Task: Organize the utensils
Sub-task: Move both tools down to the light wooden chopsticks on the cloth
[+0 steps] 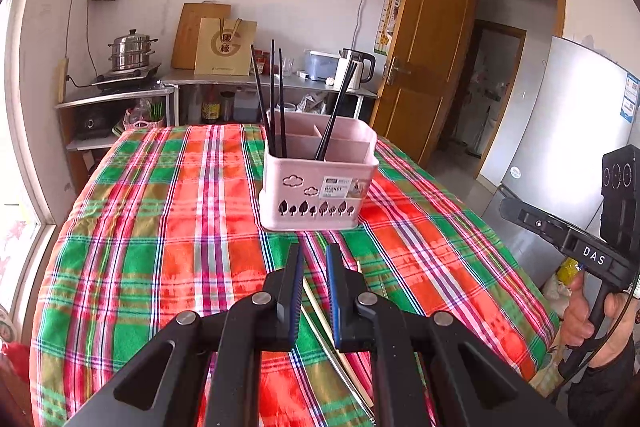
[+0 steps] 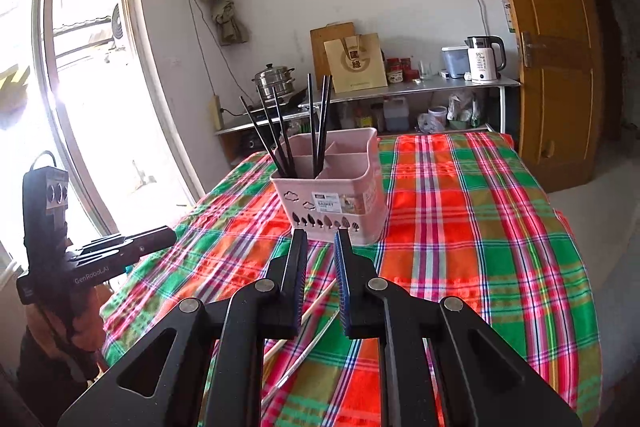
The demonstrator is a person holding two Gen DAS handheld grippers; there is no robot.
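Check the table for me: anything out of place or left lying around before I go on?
Yes. Two pale chopsticks lie loose on the plaid tablecloth near the grippers, not in the pink basket. The black chopsticks stand in it, split between two compartments. Both the left gripper and right gripper are open and empty.

Daylight enters through the tall white-framed window point(image 2: 92, 87) at left, blown out to pure white with glare spilling onto its frame. The red-and-green plaid tablecloth point(image 1: 160, 227) is evenly lit, with faint shadows. Fisheye distortion bends walls and the brown wooden door point(image 1: 424, 43); corners vignette black. Focus is sharp at centre.
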